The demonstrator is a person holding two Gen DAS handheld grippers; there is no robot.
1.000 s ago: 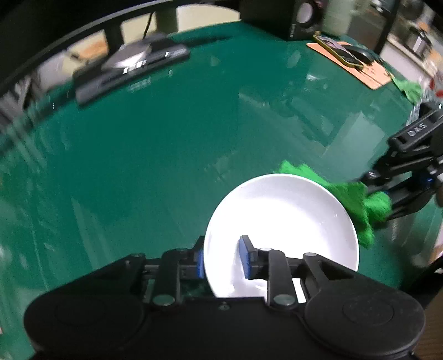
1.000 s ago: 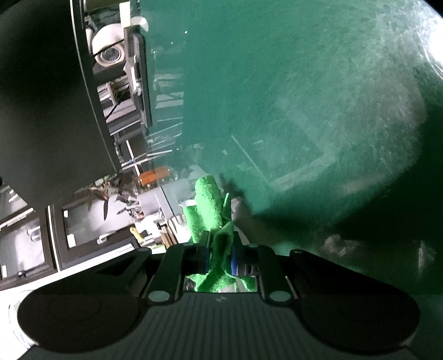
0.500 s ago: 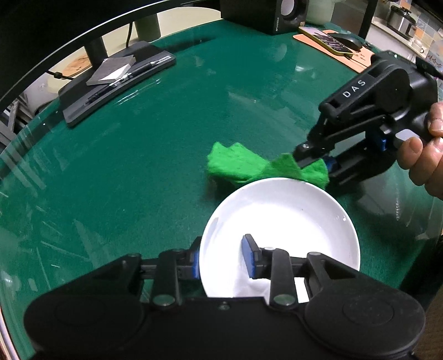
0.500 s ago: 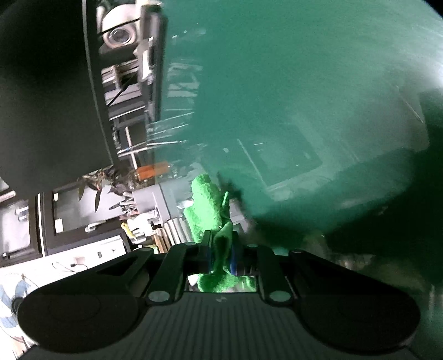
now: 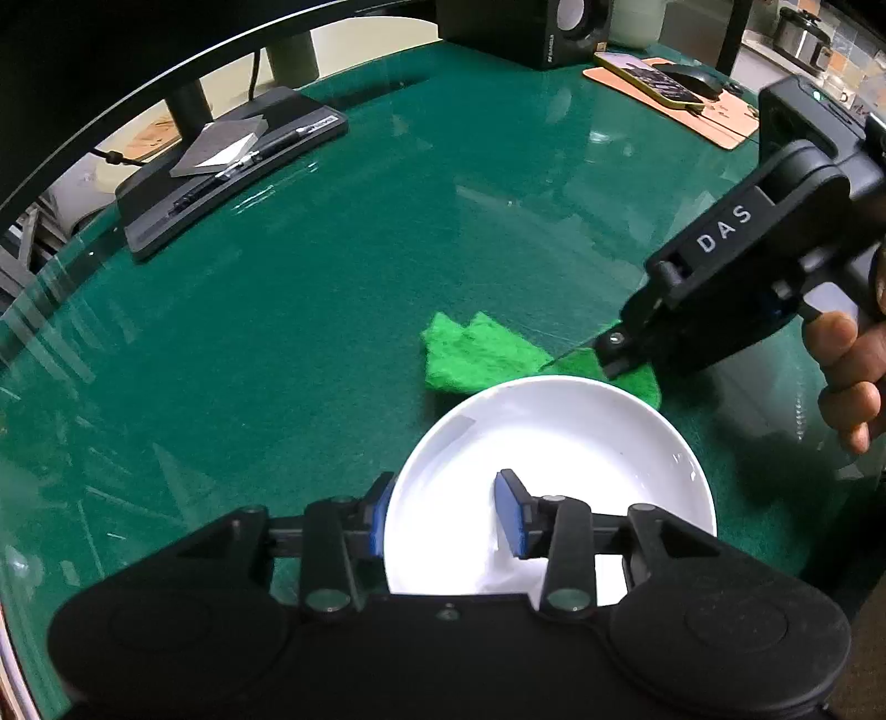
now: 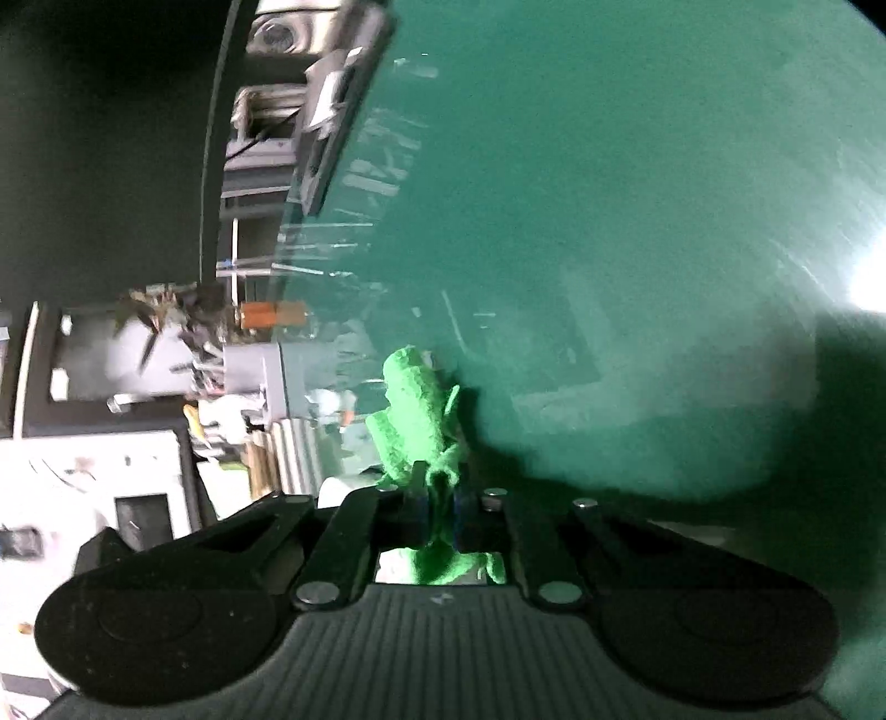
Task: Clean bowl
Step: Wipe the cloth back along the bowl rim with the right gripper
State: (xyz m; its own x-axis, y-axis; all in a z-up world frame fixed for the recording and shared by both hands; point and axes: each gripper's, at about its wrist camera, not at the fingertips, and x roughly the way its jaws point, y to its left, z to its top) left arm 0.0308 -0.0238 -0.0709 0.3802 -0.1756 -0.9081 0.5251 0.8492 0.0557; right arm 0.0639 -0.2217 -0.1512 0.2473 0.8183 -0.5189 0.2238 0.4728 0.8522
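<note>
A white bowl (image 5: 554,443) sits on the green table (image 5: 332,288) right under my left gripper (image 5: 443,515). Its near rim runs between the blue pads: one pad is outside the rim, the other stands inside the bowl, well off the wall. These jaws are opening. A bright green cloth (image 5: 476,360) lies on the table just behind the bowl, touching its far rim. My right gripper (image 5: 620,357) comes in from the right, shut on the cloth's right end. In the right wrist view the cloth (image 6: 415,410) bunches out of the pinched fingertips of the right gripper (image 6: 437,498).
A person's hand (image 5: 847,376) holds the right gripper's handle. A black stand with a pen and paper (image 5: 232,160) sits at the far left. A speaker (image 5: 531,27), plus a phone (image 5: 653,77) and mouse (image 5: 692,77) on an orange mat, stand at the back.
The right gripper has carried the cloth from the bowl's right rim round to the table behind the bowl. The left gripper's jaws have widened slightly; the bowl has stayed put.
</note>
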